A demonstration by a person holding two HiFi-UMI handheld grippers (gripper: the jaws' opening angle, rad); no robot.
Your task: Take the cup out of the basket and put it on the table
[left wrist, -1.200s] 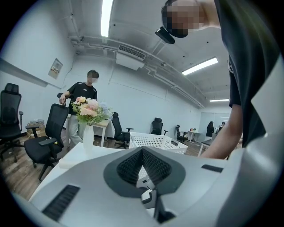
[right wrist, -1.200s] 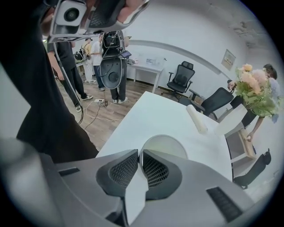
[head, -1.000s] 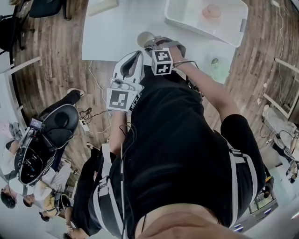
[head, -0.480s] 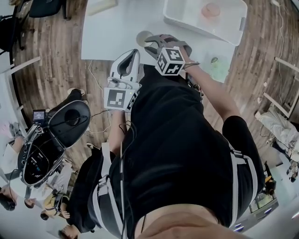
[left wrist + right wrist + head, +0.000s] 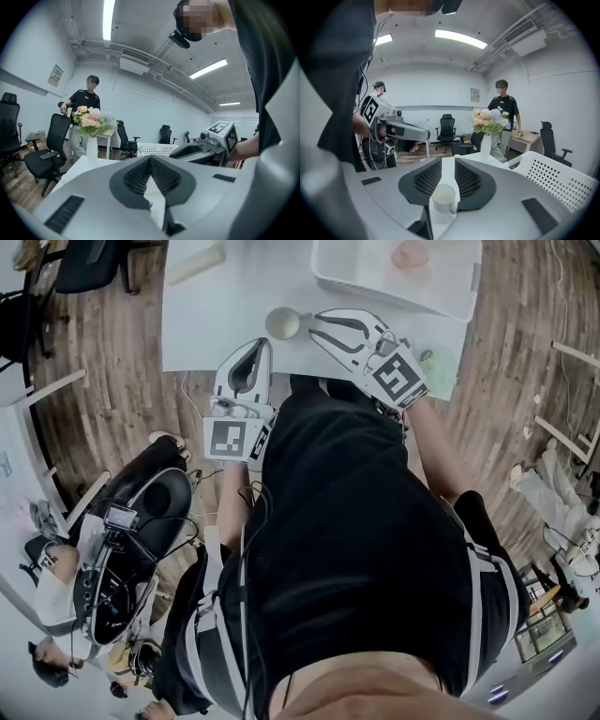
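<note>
**A:** White table, wooden floor round it. How's the right gripper?
**B:** Released. Its jaws have just been opening, and the pads are clear of the cup, which stands upright on the table just off its tips.
**A:** And the left gripper?
**B:** Clenched on nothing, nearer the table's edge.
**A:** Further out?
**B:** The basket sits behind the right gripper with something pink inside. A flower vase stands at the far end. The wearer's black shirt hides the near edge.
</note>
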